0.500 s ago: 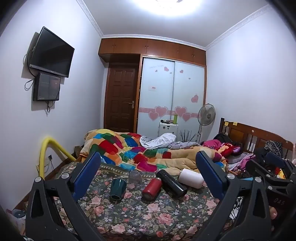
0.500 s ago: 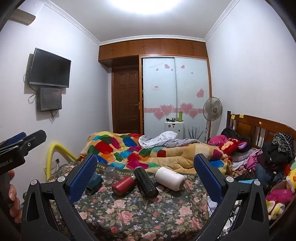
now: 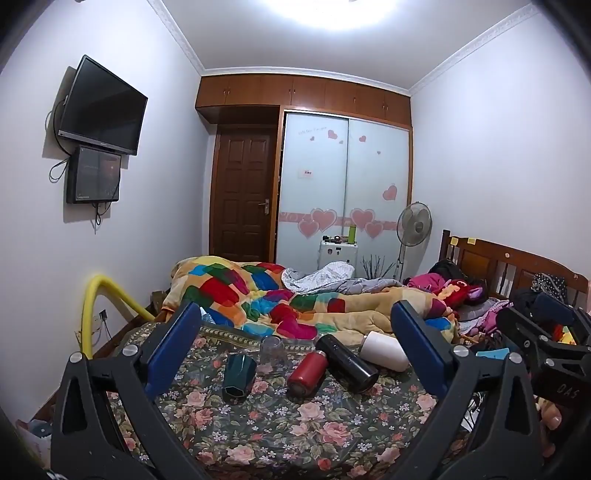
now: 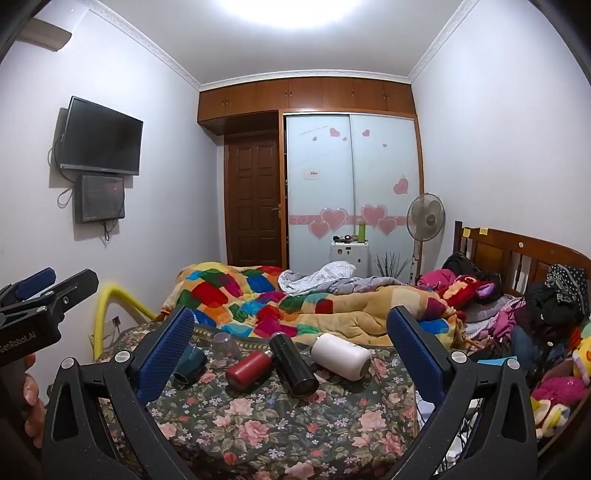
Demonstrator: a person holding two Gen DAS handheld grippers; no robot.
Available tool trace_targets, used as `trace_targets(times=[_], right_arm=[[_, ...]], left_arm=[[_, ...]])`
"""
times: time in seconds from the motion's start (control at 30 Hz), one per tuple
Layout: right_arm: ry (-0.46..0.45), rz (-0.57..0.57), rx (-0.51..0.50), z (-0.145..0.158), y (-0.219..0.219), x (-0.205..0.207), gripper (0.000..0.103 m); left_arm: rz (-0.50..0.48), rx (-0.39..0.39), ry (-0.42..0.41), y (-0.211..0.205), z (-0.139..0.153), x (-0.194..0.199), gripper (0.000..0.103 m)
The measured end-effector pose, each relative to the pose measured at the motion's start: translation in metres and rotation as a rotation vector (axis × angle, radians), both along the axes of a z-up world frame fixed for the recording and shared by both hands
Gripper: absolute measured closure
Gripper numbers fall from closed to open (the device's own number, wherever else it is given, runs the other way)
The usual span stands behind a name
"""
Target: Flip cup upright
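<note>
Though ahead of left claw [image 3: 295, 350], green cup [image 3: 239, 376] apart.

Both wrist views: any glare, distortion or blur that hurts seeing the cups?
Left wrist: ceiling light blown out, walls bowed by fisheye, corners vignetted; dark green cup sharp. Right wrist: same blown-out light and bowing; clear cup faint against the floral cover.

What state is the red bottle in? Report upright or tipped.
Tipped. The red bottle lies on its side on the floral cloth, its base toward the camera, beside the black bottle, also lying down.
</note>
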State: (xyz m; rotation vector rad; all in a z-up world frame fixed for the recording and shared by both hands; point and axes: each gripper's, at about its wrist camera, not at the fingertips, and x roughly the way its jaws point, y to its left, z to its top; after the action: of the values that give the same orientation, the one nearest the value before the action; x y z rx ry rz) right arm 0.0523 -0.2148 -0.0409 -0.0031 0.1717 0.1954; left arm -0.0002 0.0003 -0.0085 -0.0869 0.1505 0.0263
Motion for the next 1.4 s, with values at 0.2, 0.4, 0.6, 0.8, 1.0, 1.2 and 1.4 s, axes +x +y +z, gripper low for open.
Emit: trace_targets(times=[0.2, 0.4, 0.6, 0.8, 1.0, 1.2, 1.4], right_arm=[[0.000, -0.001, 0.000, -0.0015, 0.0004, 0.0009, 0.000], [0.001, -0.001, 0.001, -0.0023, 0.0006, 0.0016, 0.000], [0.002, 0.000, 0.001, -0.0020, 0.0002, 0.0014, 0.000], [0.002, 0.003, 0.003, -0.0024, 0.0007, 0.0026, 0.000], [0.000, 0.003, 0.002, -0.0035, 0.0025, 0.0020, 0.000], [0.000, 0.005, 0.004, -0.0039, 0.0033, 0.0017, 0.000], [0.002, 0.008, 0.005, -0.0027, 0.0059, 0.0030, 0.000]], left_arm=[[0.006, 0.007, 0.001, -0.0009, -0.0039, 0.0008, 0.000], [0.007, 0.008, 0.003, 0.0006, -0.0054, 0.0016, 0.000], [0.010, 0.009, 0.002, 0.0015, -0.0054, 0.0016, 0.000], [0.013, 0.013, 0.004, 0.0036, -0.0048, 0.0021, 0.000], [0.014, 0.015, 0.004, 0.0033, -0.0040, 0.0021, 0.000], [0.017, 0.013, 0.003, 0.0045, -0.0009, 0.0027, 0.000], [0.020, 0.013, 0.003, 0.0077, -0.0003, 0.0032, 0.000]])
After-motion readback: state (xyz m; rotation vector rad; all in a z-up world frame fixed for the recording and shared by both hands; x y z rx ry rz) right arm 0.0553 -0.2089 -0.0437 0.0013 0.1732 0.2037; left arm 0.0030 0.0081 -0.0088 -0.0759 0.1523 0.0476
